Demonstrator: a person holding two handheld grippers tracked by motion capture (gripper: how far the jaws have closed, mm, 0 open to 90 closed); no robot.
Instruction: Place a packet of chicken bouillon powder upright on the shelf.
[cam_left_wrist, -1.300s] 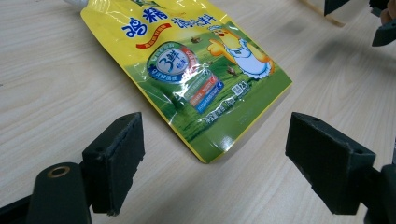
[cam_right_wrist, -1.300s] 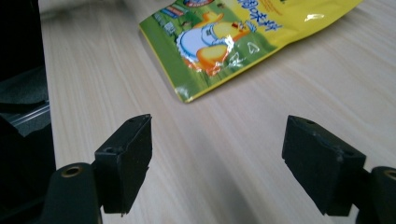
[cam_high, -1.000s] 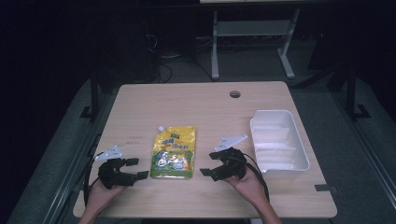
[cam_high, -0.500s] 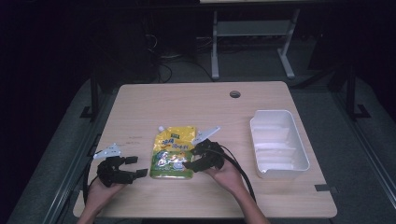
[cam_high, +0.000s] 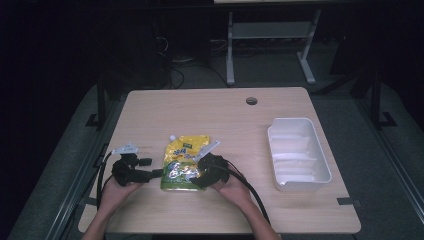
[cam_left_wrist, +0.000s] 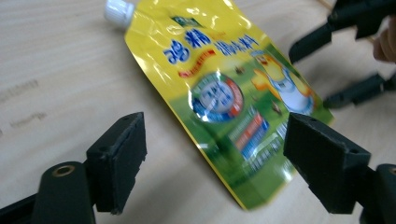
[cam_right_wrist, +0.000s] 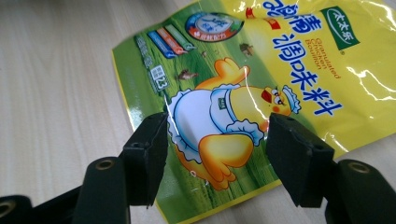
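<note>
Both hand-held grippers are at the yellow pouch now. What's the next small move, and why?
Probably close the right hand-held gripper on the pouch. Its jaws stand open over the pouch's lower part, by the chicken picture, and nothing is gripped. The left hand-held gripper is open beside the pouch's edge. The pouch lies flat on the table.

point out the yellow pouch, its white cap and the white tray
yellow pouch (cam_high: 186, 161), high view, middle of its printed front
white cap (cam_left_wrist: 116, 10), left gripper view, side of the cap
white tray (cam_high: 320, 159), high view, right rim

Yellow-green spouted pouch (cam_high: 186, 162), flat on table, seemingly sealed
</note>
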